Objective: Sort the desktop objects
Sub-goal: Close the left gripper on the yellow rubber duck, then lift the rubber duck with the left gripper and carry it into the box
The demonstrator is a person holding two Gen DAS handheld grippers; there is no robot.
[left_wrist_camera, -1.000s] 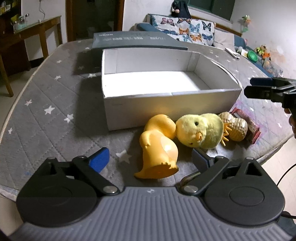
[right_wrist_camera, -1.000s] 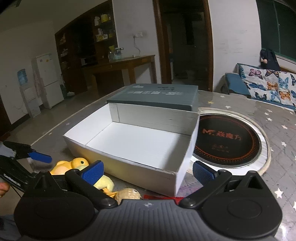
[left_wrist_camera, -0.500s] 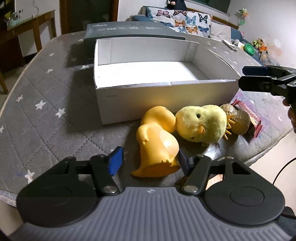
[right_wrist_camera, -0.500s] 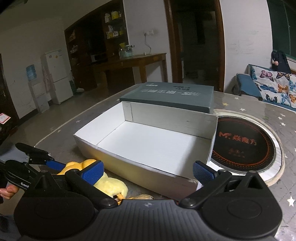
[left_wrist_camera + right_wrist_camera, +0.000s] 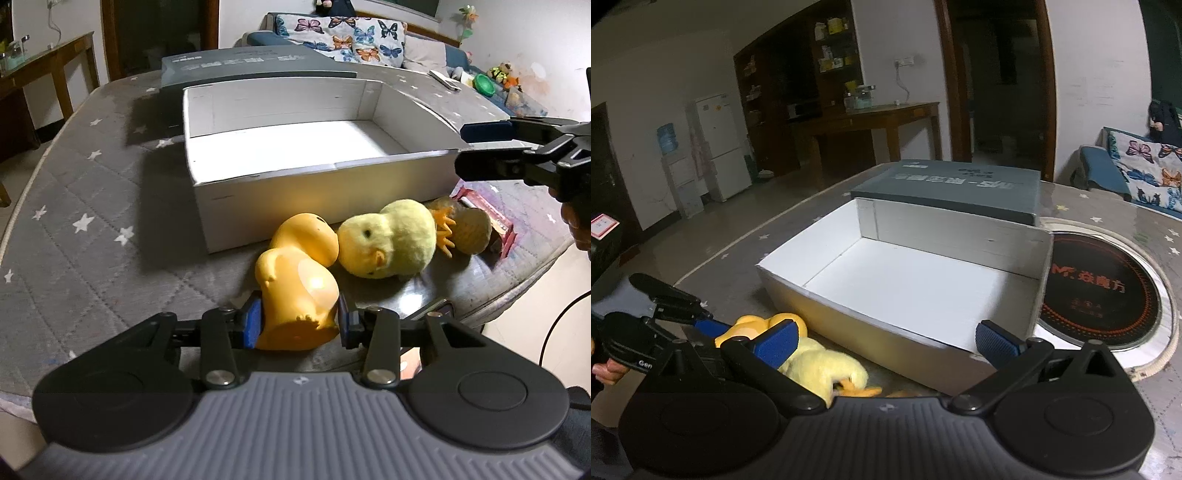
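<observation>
Step in hand: pick-up of the orange rubber duck (image 5: pixel 299 280); judged to be the first item of the sort, since the white box (image 5: pixel 424 177) holds nothing.
Left gripper (image 5: pixel 295 321): both blue pads sit against the flanks of the duck's base, one on each side; it grips the toy, which lies on its side on the grey star-patterned table cover (image 5: pixel 92 229), just in front of the box's near wall.
Right gripper (image 5: pixel 886 339): fingers spread wide with nothing between them; it hangs above the box's near corner.
Other items: the yellow plush chick (image 5: pixel 388 243) touches the duck's head; a brown shell-like object (image 5: pixel 471 230) and a red packet (image 5: pixel 495 218) lie beside it near the table edge.
Next move, as judged: lift the duck clear of the chick, carry it over the near wall, release inside the box.
Risk: the chick may drag along with the lift.
Hidden or unclear: the duck's underside and the pads' contact faces are not visible; the brown object is half covered by the chick, so its identity is uncertain; lettering on the dark lid (image 5: pixel 960 188) behind the box is unreadable; the person shows only as a hand (image 5: pixel 607 369) at the frame edge.
</observation>
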